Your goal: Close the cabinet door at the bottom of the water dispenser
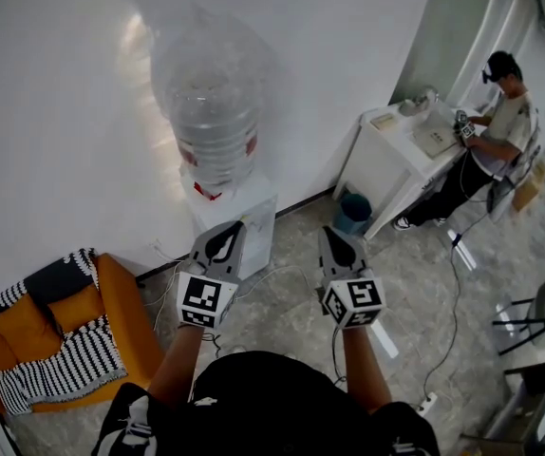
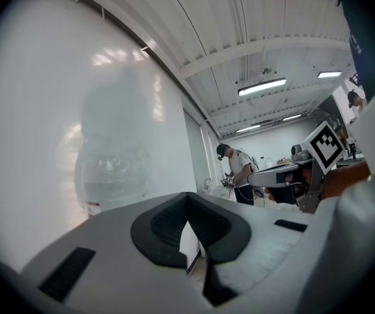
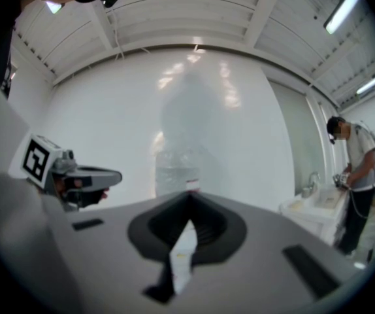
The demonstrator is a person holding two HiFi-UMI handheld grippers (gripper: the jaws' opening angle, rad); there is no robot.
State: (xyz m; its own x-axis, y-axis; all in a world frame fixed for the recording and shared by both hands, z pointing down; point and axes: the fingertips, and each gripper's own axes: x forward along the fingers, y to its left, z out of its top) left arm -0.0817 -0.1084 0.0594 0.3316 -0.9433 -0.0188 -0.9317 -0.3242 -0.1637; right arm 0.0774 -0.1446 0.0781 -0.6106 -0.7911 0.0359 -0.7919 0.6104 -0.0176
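A white water dispenser (image 1: 253, 218) stands against the wall with a big clear bottle (image 1: 211, 112) on top. Its lower front is mostly hidden behind my left gripper (image 1: 225, 231), so I cannot tell how the cabinet door stands. Both grippers are held level, side by side, some way in front of it. The right gripper (image 1: 337, 236) is to the dispenser's right. The left gripper view shows the bottle (image 2: 109, 175) beyond the shut, empty left gripper (image 2: 187, 198). In the right gripper view, the bottle (image 3: 178, 169) rises above the shut, empty right gripper (image 3: 189, 198).
An orange armchair (image 1: 125, 326) with a striped blanket sits at the left. A white table (image 1: 401, 155) stands right of the dispenser, with a blue bin (image 1: 353, 212) beside it and a person (image 1: 500, 126) at its far side. Cables and a power strip (image 1: 429, 404) lie on the floor.
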